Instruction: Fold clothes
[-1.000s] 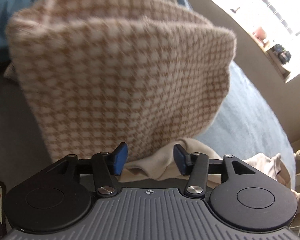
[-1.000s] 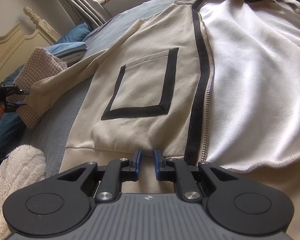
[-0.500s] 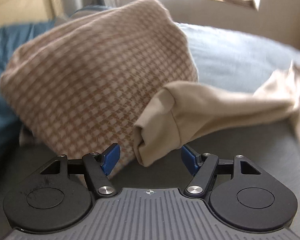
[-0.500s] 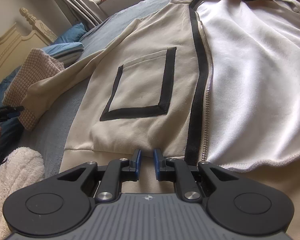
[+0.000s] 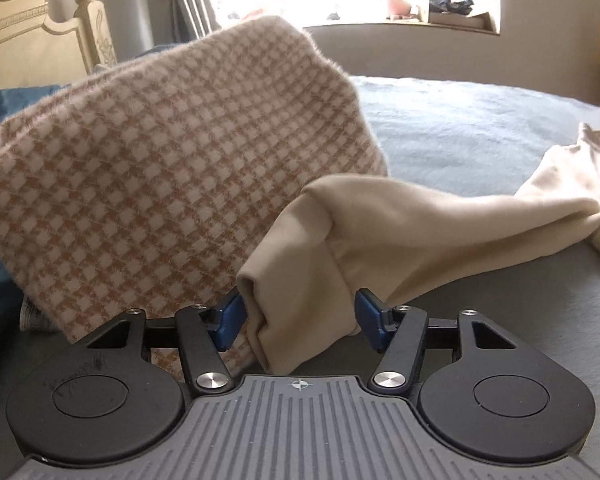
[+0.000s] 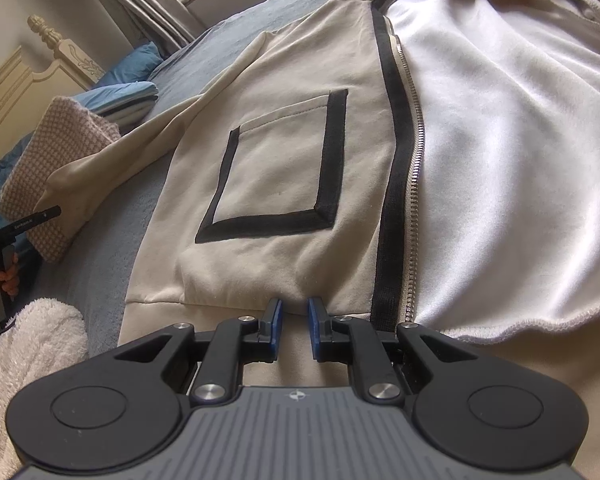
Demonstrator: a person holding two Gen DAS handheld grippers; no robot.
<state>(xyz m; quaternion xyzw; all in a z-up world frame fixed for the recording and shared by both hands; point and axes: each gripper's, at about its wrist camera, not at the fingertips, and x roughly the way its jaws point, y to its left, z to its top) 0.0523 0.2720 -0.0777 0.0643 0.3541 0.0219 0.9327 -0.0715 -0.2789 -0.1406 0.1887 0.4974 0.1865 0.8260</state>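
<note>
Left wrist view: left gripper (image 5: 300,316) jaws closing, beige sleeve cuff (image 5: 300,300) between them, near checked cushion (image 5: 160,168). Right gripper (image 6: 293,322) nearly together, clamped on jacket (image 6: 280,184) hem, spread on bed (image 6: 100,264).

Jacket (image 6: 284,184) lies spread on the bed (image 6: 260,28). Its sleeve (image 5: 440,232) runs left from the jacket body, cuff end between the left gripper's (image 5: 300,316) closing jaws. Folded blanket (image 5: 160,168) sits behind the cuff, touching it. Headboard (image 5: 28,24) stands behind the blanket
</note>
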